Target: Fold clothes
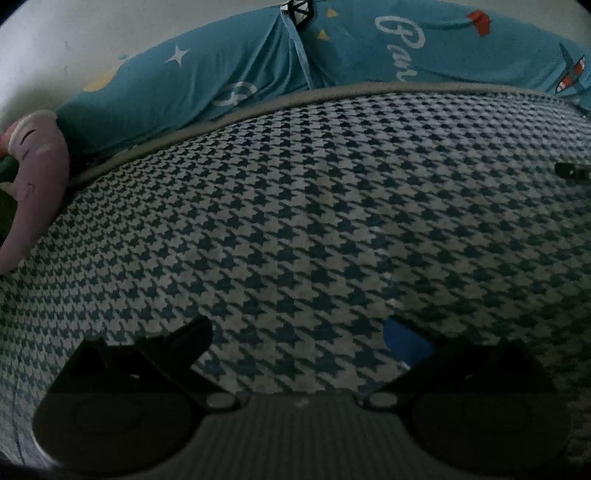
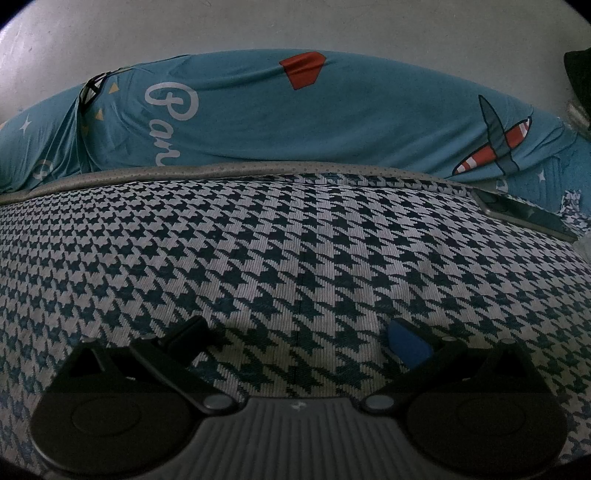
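Clothes are nowhere in either view, unless the houndstooth fabric (image 2: 295, 258) that fills both pictures is itself the piece to fold, and I can't tell, because it lies flat and taut like a cover with a grey piped edge (image 2: 221, 171) along its far side. So by my reading the job sits at the very start, or between items: nothing is gripped. The left gripper (image 1: 295, 332) hovers low over the pattern with its jaws spread wide and empty; the right gripper (image 2: 295, 332) does the same, jaws apart, blue pad (image 2: 406, 343) showing, nothing between the fingers. Next move, I'd judge, calls for finding a garment edge or corner and closing on it, one gripper per corner. Now the surroundings: behind the piped edge runs a teal printed sheet (image 2: 295, 122) with stars, script lettering and a red-and-white plane, bunched against a pale wall (image 2: 295, 26). A dark phone (image 2: 524, 214) lies at the right edge in the right view, and a lilac plush toy (image 1: 37, 177) rests at the far left in the left view.
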